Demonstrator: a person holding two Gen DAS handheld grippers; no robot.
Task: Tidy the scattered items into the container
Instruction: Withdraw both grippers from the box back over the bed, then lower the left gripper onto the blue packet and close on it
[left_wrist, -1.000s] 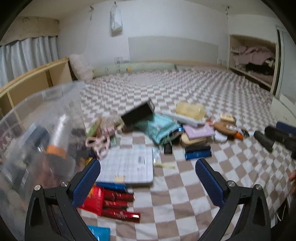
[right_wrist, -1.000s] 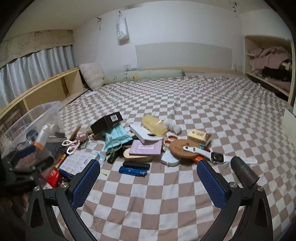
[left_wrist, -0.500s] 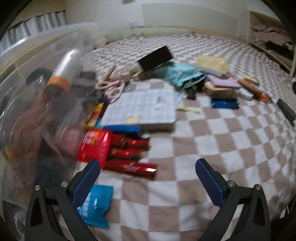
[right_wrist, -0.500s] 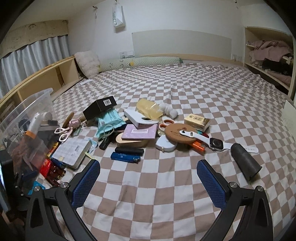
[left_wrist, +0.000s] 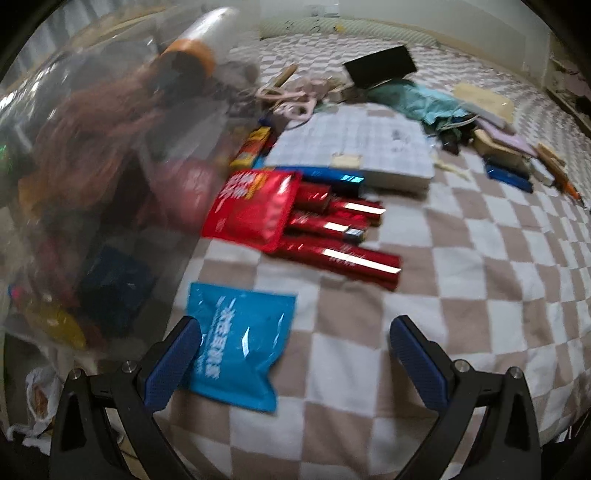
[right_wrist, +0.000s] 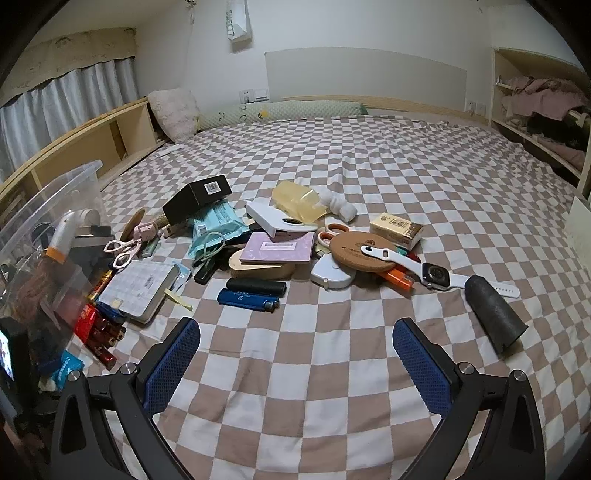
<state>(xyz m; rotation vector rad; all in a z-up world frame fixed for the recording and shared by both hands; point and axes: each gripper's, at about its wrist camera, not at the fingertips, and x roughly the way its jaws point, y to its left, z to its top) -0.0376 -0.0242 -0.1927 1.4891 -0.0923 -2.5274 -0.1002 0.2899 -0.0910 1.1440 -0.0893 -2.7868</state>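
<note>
A clear plastic bin (left_wrist: 92, 155) holding several items stands on the checkered bed at the left; it also shows in the right wrist view (right_wrist: 48, 221). My left gripper (left_wrist: 295, 354) is open and empty, low over a blue packet (left_wrist: 240, 347) whose left edge lies by the left finger. Beyond it lie a red pouch (left_wrist: 255, 210) and red tubes (left_wrist: 340, 236). My right gripper (right_wrist: 295, 354) is open and empty, above bare bedsheet in front of the scattered pile: blue lighter (right_wrist: 245, 298), grid notebook (right_wrist: 142, 286), cork coaster (right_wrist: 360, 253), white watch (right_wrist: 436, 275).
A black cylinder (right_wrist: 493, 315) lies at the right of the pile. A black box (right_wrist: 197, 197), teal packets (right_wrist: 216, 227) and pink scissors (right_wrist: 123, 251) lie near the bin. Wooden shelves (right_wrist: 92, 144) run along the left; an open closet (right_wrist: 539, 110) stands at the right.
My left gripper has dropped and come nearer, so the bin, red tubes and blue packet loom larger. My right gripper has drifted slightly; the pile has not moved.
</note>
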